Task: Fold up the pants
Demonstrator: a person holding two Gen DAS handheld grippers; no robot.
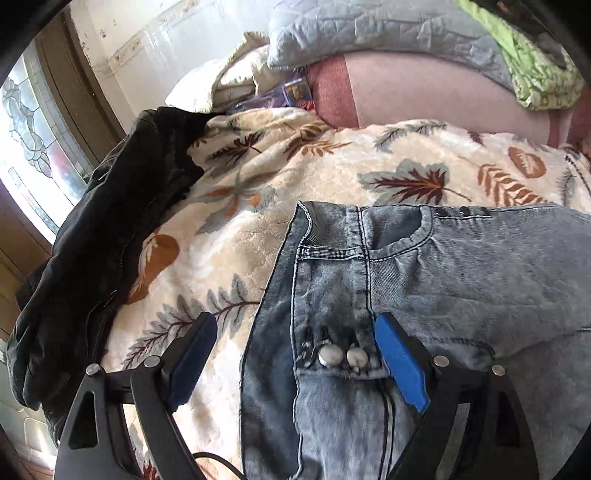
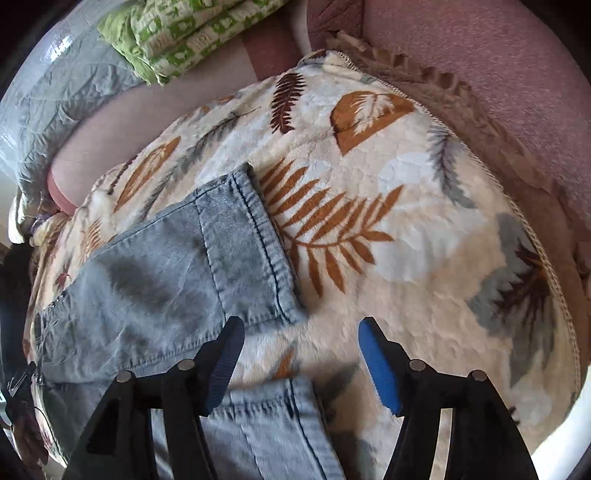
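Light blue denim pants (image 1: pixel 424 295) lie flat on a cream blanket with a leaf print (image 1: pixel 295 166). In the left wrist view the waistband end with two metal buttons (image 1: pixel 343 356) lies between the fingers of my left gripper (image 1: pixel 295 325), which is open and hovers just above it. In the right wrist view the two leg ends show: the far hem (image 2: pixel 251 240) and the near hem (image 2: pixel 269 402). My right gripper (image 2: pixel 301 328) is open above the blanket (image 2: pixel 388 221) between the two hems, holding nothing.
A black jacket (image 1: pixel 103 240) lies crumpled at the blanket's left edge. A grey quilted pillow (image 1: pixel 369 29) and a green patterned cloth (image 2: pixel 184 29) sit at the back on a pink sofa (image 2: pixel 498 74). A window (image 1: pixel 29 129) is at far left.
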